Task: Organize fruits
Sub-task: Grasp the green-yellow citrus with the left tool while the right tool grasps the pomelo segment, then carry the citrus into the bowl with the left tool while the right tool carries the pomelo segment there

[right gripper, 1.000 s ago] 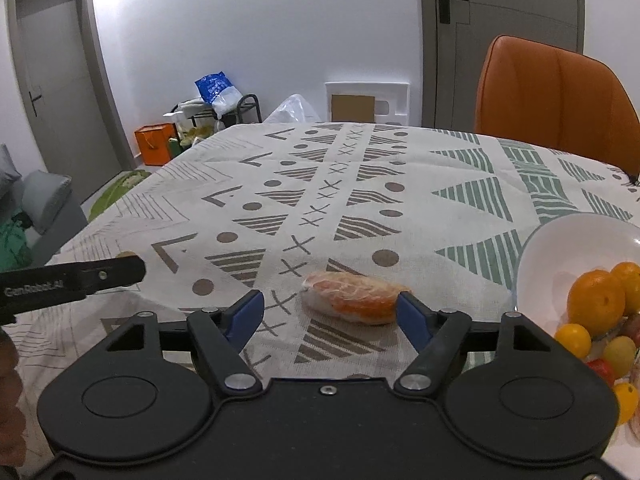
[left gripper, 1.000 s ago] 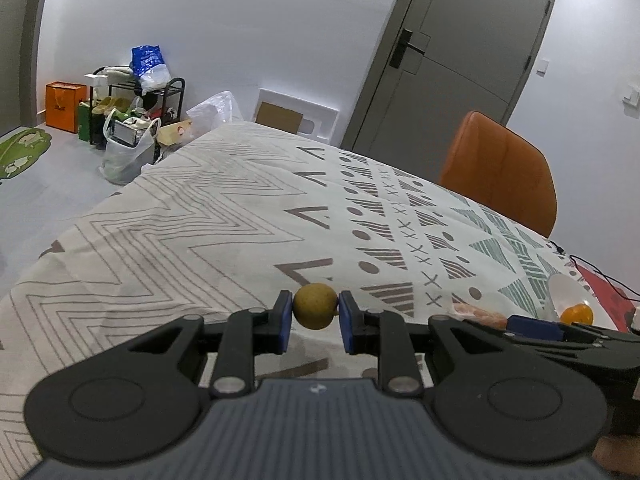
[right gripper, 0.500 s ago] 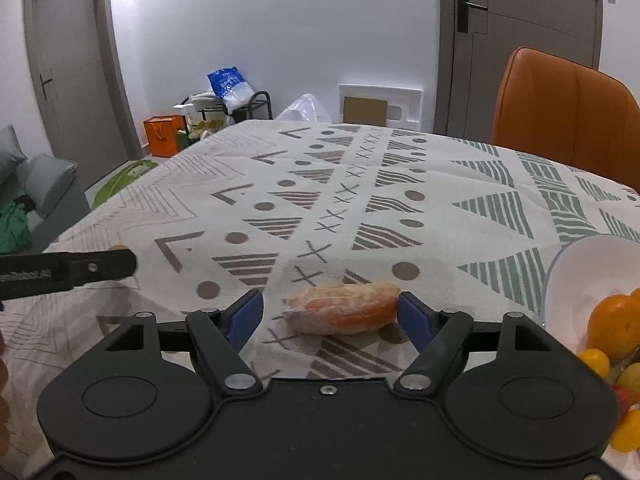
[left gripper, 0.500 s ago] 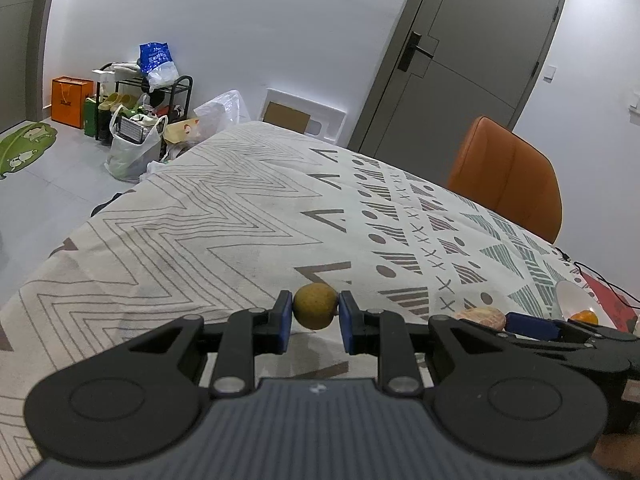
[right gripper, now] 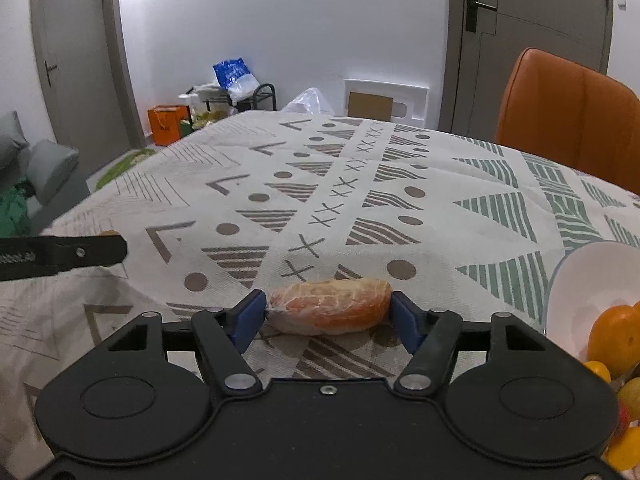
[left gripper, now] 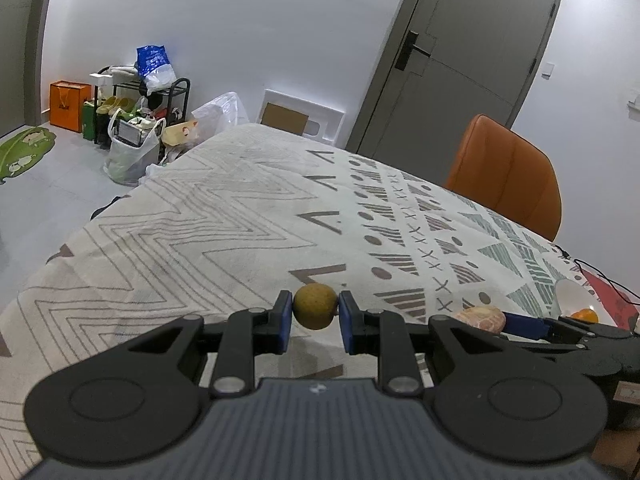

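A small round yellow-brown fruit (left gripper: 315,306) is held just above the patterned tablecloth, with my left gripper (left gripper: 315,314) shut on it. A plastic-wrapped orange fruit (right gripper: 330,306) lies crosswise between the blue pads of my right gripper (right gripper: 328,314). Those jaws are closing, and both pads touch the ends of the wrap. In the left wrist view the same wrapped fruit (left gripper: 482,318) shows at the right, beside a blue pad (left gripper: 520,325) of the right gripper. A white bowl (right gripper: 576,280) holding oranges (right gripper: 614,336) and smaller yellow fruits stands just right of the right gripper.
The tablecloth (right gripper: 360,184) covers the whole table, and its left edge drops to the floor. An orange chair (right gripper: 568,112) stands at the far right side. A finger (right gripper: 80,252) of the left gripper reaches in from the left. Bags and a rack (left gripper: 136,120) sit by the wall.
The right gripper's jaws have narrowed onto the wrapped fruit, which now spans the gap from pad to pad. The left gripper still holds the small round fruit in the same place.
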Demonstrator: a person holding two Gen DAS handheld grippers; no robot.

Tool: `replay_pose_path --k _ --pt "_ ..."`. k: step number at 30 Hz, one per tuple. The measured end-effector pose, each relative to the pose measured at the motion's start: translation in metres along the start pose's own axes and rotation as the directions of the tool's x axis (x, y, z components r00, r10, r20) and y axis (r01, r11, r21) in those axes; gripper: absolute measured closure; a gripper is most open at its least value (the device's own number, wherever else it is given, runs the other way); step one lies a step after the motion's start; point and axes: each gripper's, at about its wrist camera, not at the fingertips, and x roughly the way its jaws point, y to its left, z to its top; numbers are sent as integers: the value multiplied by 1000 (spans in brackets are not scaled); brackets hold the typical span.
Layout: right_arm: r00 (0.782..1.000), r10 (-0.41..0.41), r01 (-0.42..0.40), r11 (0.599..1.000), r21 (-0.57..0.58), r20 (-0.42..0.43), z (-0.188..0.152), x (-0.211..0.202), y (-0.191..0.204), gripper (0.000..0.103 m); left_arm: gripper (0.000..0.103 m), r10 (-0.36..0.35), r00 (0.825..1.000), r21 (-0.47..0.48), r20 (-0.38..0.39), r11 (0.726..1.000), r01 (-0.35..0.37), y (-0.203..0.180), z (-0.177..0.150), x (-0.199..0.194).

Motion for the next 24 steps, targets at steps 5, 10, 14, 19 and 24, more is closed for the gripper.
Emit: replay_pose_path --k 5,10,14,19,24 --pt "999 13 -14 1000 13 29 1 -16 -3 39 80 -24 1000 17 9 1000 23 -12 2 -1" --pt "997 9 -12 1000 29 71 5 -34 -9 39 80 -48 999 38 9 998 47 -24 1 -1" --pt "995 0 -4 999 43 100 6 -47 -17 39 80 -64 998 53 10 997 64 -35 1 -2" --pt "991 -15 7 998 60 132 6 -63 -28 39 80 -93 996 74 13 993 92 -50 2 -3" --pt "987 -49 36 996 85 155 3 -77 -39 39 80 -128 992 101 10 987 127 -66 0 -4"
